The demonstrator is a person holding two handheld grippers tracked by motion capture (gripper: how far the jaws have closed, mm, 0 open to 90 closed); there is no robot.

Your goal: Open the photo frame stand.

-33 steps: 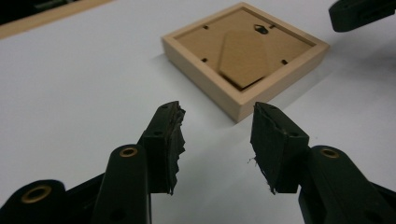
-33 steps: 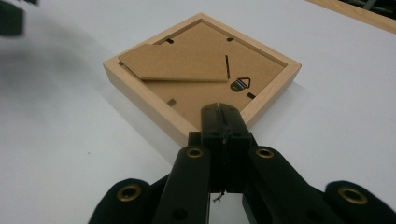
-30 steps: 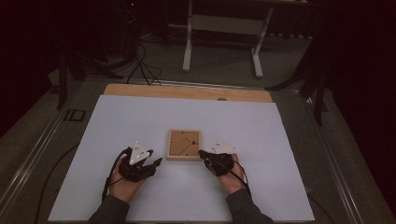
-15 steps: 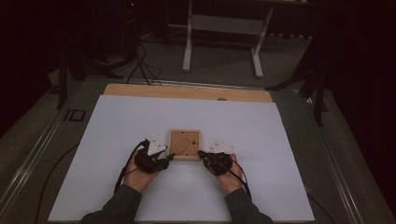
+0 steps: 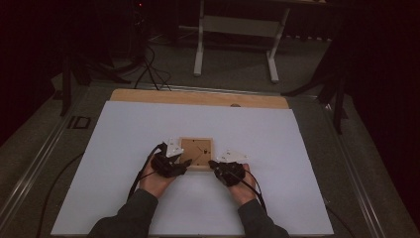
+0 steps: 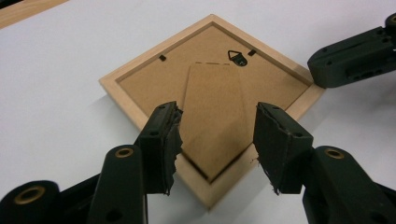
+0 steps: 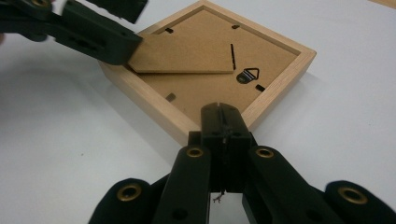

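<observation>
I am working a wooden picture frame (image 5: 196, 153) lying face down near the tabletop's front-centre. Left gripper (image 6: 217, 135), jaws apart, is straddling the easel stand (image 6: 214, 116); right gripper (image 7: 220, 122), jaws together, is bracing the frame's corner. Best closing squarely on the stand's tip. Compared with a second ago, the left gripper has moved in over the frame.

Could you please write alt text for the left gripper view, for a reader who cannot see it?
The left gripper, jaws open, straddles the near corner of a wooden picture frame lying face down on a white table, its fold-out stand between the jaws. A metal hanger sits near the far edge, and the right gripper touches the frame's right corner.
</observation>
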